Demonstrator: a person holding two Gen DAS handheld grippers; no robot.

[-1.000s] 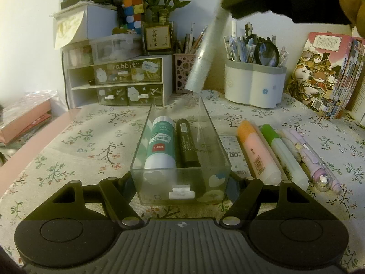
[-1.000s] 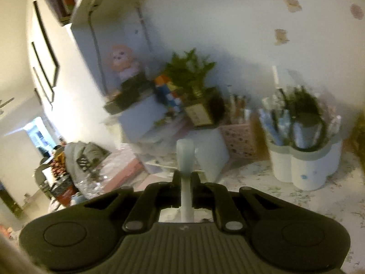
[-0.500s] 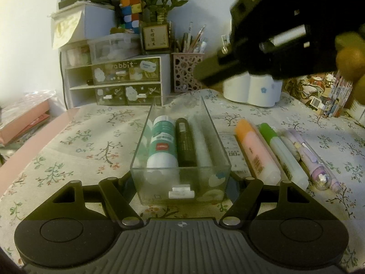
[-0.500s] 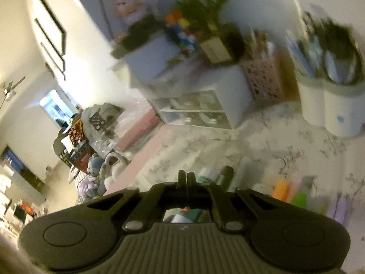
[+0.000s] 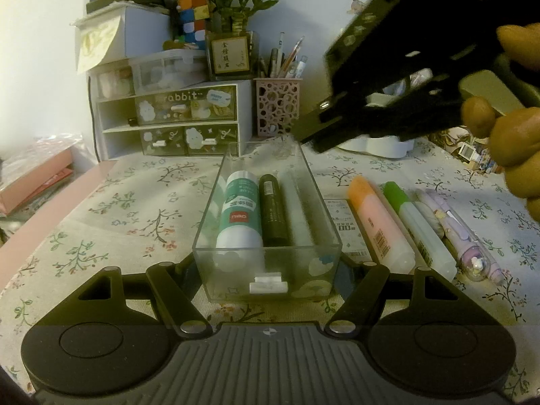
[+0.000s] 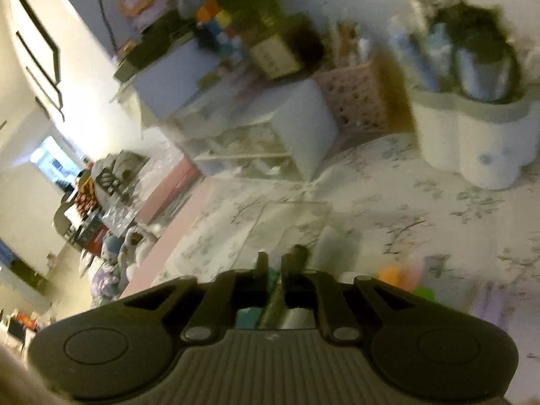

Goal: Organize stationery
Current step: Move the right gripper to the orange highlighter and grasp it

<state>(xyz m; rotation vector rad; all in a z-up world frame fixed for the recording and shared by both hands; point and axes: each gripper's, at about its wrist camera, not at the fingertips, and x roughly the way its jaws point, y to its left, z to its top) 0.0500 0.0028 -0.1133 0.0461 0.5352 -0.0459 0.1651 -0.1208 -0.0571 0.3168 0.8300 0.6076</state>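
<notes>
Left gripper [image 5: 268,275] clamps the rigid, light, slippery clear tray [image 5: 233,270] by its near end walls; right gripper [image 6: 274,263], jaws just parted, holds nothing.

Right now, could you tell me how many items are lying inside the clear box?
3: a white-and-green glue stick at left, a dark stick in the middle, a translucent white stick at right. More may be hidden.

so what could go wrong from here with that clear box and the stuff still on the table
1. The left tongs clamp the clear box only at its near end; a knock from the right tongs hovering over its far end could twist it loose.
2. The box already holds a glue stick, a dark marker and a pale tube, so the orange highlighter may not lie flat.
</notes>
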